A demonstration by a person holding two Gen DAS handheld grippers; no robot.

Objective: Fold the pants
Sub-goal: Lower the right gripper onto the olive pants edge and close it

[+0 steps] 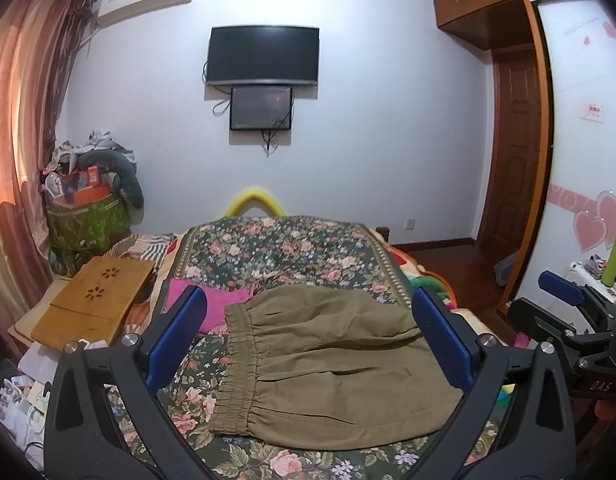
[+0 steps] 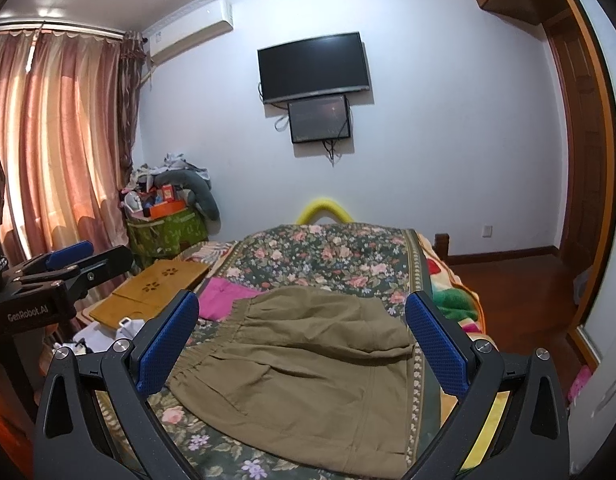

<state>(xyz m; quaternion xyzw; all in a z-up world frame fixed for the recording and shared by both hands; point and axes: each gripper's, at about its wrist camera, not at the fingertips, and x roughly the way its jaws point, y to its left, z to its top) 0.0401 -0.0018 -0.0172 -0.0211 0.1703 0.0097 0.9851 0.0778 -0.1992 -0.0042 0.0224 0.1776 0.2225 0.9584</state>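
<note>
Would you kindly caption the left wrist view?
Open left gripper above folded olive pants on floral bedspread.

"GenRobot.AI" stands in pale letters on the black body of the left hand-held gripper (image 2: 70,258), seen from the right wrist. The right hand-held gripper (image 1: 564,300) carries small letters reading roughly "D.A.S". Nothing else is legible.
</note>
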